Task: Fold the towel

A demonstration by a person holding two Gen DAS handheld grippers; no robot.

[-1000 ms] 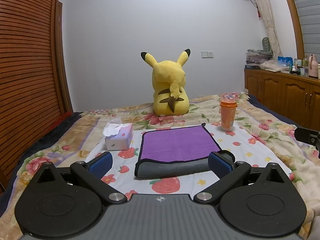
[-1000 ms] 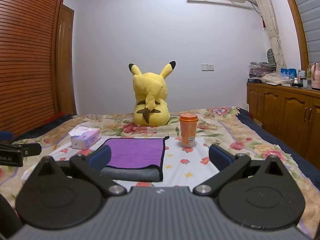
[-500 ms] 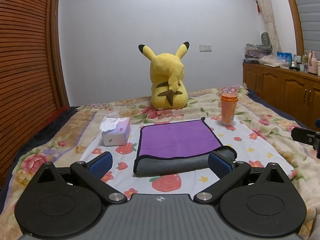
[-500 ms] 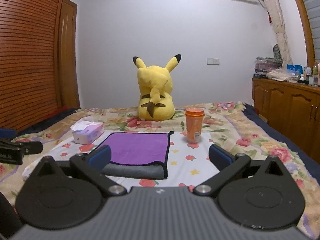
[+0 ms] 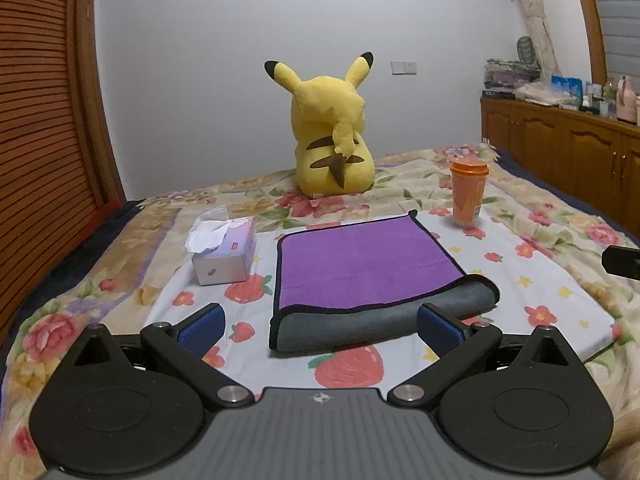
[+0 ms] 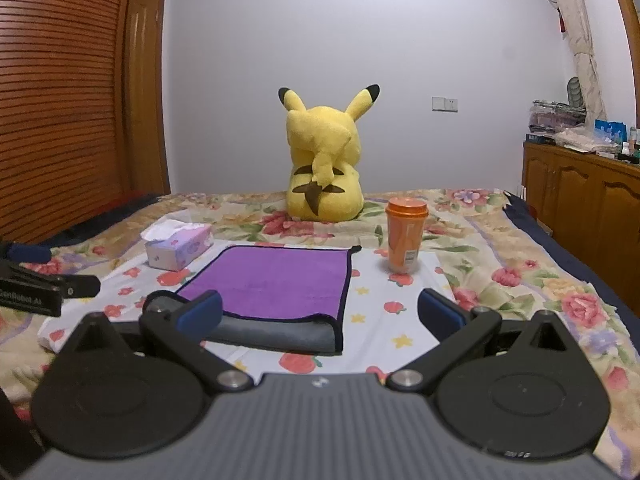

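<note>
A folded towel [image 5: 360, 264], purple on top with a grey underside and black edging, lies flat on the flowered bedspread [image 5: 540, 292]. Its grey fold faces me. My left gripper [image 5: 320, 326] is open and empty, just in front of the near edge of the towel. In the right wrist view the towel [image 6: 272, 280] lies ahead and to the left. My right gripper [image 6: 320, 310] is open and empty, in front of the towel's near right corner. The left gripper's tip [image 6: 44, 290] shows at the left edge.
A tissue box [image 5: 224, 252] sits left of the towel. An orange cup with lid [image 5: 467, 192] stands at its far right. A yellow plush toy [image 5: 332, 136] sits behind. Wooden cabinets [image 5: 568, 160] run along the right, a slatted wooden wall [image 5: 36, 140] on the left.
Both views have shifted a little: the towel looks slightly closer and lower in the frame. Both grippers stay open and empty.
</note>
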